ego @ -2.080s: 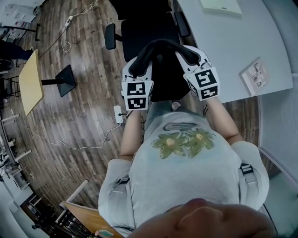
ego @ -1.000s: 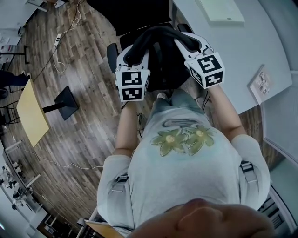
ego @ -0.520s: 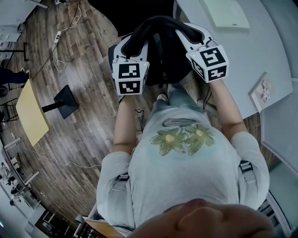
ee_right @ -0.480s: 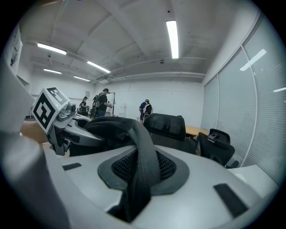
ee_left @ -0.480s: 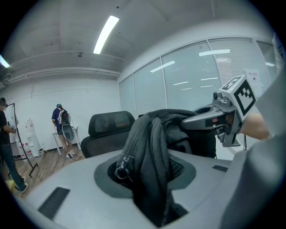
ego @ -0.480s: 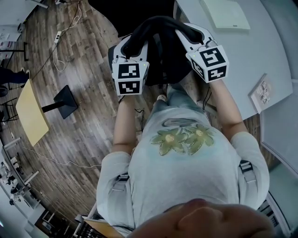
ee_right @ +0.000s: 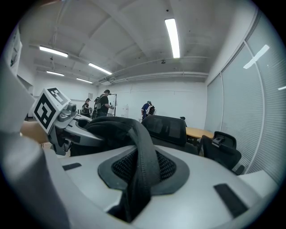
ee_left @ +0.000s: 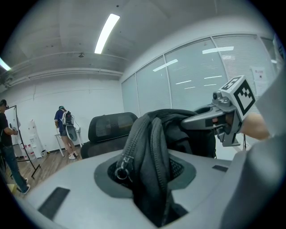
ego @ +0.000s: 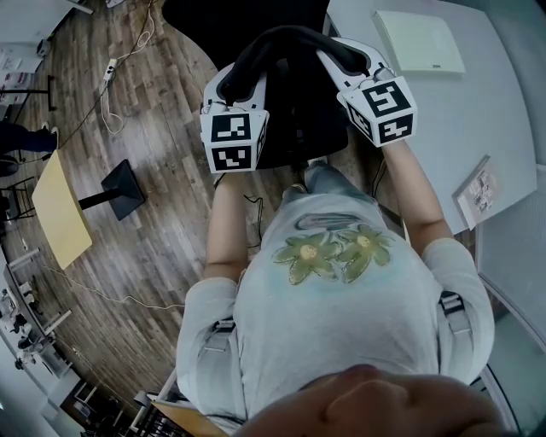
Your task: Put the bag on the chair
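A black bag (ego: 294,102) hangs between my two grippers over the black office chair (ego: 213,21), which lies at the top of the head view. My left gripper (ego: 229,84) is shut on the bag's zippered top edge (ee_left: 149,147). My right gripper (ego: 351,61) is shut on a black strap (ee_right: 140,156) of the same bag. In each gripper view the fabric fills the gap between the jaws. The chair's mesh back (ee_left: 111,127) shows behind the bag, also as the chair back (ee_right: 170,127). The bag hides most of the chair's seat.
A white desk (ego: 444,111) runs along the right with a pale pad (ego: 422,41) and a booklet (ego: 478,192). On the wooden floor at left are a yellow table (ego: 60,209), a black stand base (ego: 119,188) and cables (ego: 111,68). People (ee_right: 105,105) stand far off.
Both grippers have carried the bag forward, farther over the chair, and a little higher in the head view. Both grips on the bag are the same as before.
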The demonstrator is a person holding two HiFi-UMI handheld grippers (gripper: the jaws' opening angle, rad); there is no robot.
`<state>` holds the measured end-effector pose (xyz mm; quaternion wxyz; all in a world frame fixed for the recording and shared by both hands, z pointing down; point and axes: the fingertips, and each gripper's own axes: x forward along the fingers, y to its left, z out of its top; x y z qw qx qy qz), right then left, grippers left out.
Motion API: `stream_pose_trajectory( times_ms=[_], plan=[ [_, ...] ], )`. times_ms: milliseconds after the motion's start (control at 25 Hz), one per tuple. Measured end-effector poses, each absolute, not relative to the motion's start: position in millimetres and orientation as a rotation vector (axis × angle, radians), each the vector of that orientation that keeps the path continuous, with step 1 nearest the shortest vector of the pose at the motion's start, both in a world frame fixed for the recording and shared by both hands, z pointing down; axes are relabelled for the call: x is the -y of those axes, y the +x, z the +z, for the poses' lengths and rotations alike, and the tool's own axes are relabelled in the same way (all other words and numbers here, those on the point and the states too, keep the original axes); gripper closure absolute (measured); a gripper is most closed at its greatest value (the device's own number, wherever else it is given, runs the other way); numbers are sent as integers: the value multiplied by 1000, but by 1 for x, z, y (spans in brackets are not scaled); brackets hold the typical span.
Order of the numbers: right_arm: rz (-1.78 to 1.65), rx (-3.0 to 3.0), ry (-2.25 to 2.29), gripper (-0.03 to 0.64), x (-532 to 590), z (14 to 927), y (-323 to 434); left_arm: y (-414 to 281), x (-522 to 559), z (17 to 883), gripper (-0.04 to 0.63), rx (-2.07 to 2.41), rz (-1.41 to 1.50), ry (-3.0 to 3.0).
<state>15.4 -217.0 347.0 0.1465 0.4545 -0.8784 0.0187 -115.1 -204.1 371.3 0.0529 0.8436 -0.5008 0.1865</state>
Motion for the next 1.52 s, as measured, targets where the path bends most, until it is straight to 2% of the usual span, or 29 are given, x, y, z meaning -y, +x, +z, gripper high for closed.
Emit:
stream_pose_trajectory(
  times_ms=[880, 1520],
  plan=[
    [140, 2526, 1191, 531, 283, 387, 28, -102, 261, 412, 420, 1504, 625, 2446],
    [338, 2444, 1051, 532, 327, 480, 29, -98, 296, 498, 426, 1440, 709, 2297]
  ],
)
